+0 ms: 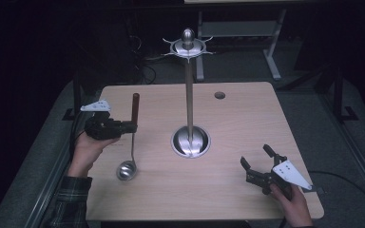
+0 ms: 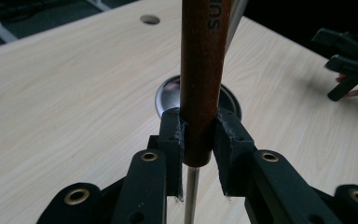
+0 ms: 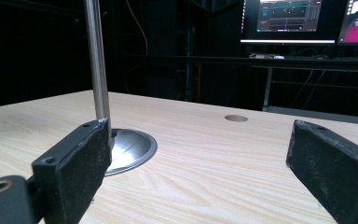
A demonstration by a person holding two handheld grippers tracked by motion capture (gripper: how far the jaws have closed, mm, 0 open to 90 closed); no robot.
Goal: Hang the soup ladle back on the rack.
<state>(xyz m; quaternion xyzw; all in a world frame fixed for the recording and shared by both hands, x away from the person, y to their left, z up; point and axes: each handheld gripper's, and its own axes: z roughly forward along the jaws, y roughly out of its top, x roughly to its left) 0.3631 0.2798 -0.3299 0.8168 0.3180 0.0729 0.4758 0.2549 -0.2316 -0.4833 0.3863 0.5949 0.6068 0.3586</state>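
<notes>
Presently L tongs (image 1: 129,127) clamp ladle (image 1: 132,142) at wooden handle base, bowl hanging just above counter (image 1: 247,118), upright, prob. for hooking on rack (image 1: 188,95) w/ hooks up top. R tongs (image 1: 256,162) spread wide, empty, parked near R edge, clear of rack.

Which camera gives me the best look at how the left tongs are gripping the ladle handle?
The left gripper view: the left tongs are shut on the lower end of the ladle, on its brown handle, seen close up. The high view shows the whole ladle held upright, but the grip is small. The right gripper view offers nothing on it.
</notes>
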